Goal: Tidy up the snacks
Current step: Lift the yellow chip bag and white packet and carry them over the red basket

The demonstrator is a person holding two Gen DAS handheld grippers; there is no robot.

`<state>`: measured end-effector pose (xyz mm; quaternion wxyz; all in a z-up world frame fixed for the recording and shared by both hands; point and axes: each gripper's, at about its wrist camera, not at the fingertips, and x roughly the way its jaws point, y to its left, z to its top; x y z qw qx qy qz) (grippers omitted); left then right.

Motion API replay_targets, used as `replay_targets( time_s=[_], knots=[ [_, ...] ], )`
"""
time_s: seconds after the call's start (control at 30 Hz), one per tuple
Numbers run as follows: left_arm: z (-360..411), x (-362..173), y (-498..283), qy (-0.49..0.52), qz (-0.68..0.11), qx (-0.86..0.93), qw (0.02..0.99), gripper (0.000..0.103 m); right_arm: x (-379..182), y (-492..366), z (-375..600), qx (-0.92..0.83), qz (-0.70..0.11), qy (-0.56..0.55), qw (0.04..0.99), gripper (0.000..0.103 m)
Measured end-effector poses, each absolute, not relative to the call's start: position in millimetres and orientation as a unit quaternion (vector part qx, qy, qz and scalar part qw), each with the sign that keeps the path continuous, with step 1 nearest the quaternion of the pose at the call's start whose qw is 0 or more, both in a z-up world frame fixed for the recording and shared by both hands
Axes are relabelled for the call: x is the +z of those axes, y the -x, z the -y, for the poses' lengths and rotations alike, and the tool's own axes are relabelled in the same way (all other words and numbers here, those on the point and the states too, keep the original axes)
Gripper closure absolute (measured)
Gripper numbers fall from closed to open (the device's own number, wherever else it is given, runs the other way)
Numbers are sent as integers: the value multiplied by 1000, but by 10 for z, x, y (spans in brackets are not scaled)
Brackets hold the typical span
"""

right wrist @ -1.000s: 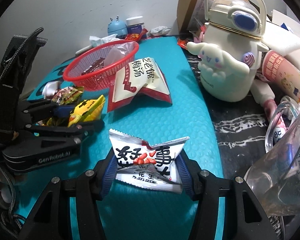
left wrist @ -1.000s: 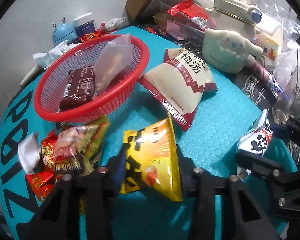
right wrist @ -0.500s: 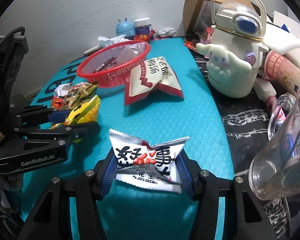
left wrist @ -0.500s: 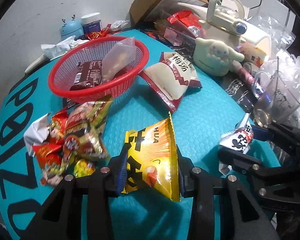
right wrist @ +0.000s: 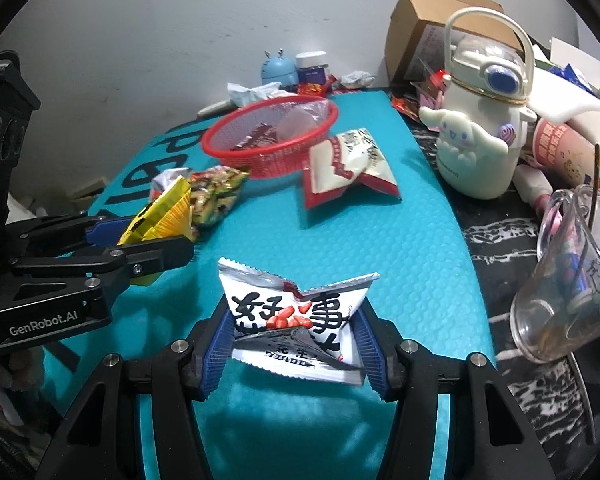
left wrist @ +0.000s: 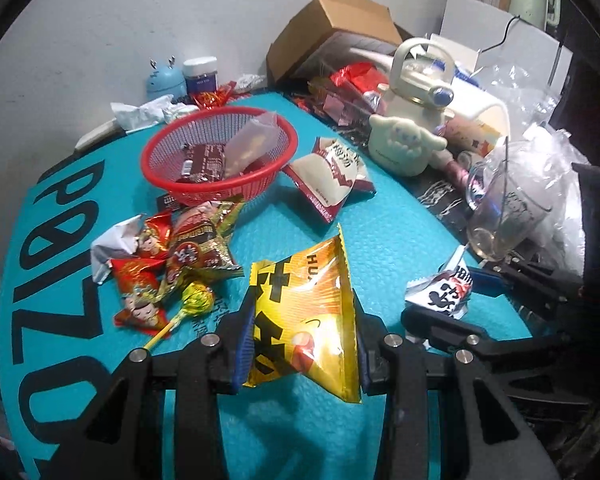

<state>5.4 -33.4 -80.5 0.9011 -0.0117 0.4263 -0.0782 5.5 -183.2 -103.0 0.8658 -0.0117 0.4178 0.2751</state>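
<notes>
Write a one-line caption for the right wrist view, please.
Right tongs grip a white peanut packet above the teal mat; red basket beyond.

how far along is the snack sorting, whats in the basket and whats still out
Early stage. Done: the red basket already holds a dark brown packet and a clear bag. In hand: the left gripper grips a yellow snack bag, and the right gripper grips a white peanut packet. Left: the candy pile and the white-and-red pouch lie on the teal mat.
</notes>
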Motion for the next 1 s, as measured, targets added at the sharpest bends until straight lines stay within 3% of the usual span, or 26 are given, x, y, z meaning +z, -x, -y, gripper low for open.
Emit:
replay_targets(
  time_s=[0.5, 1.0],
  knots=[
    [200, -251, 369, 35, -350, -90, 932, 64, -577, 213, 1698, 300, -374, 11, 877, 46],
    [52, 285, 81, 28, -285, -97, 953, 64, -51, -183, 1549, 313, -318, 23, 895, 46]
  ],
)
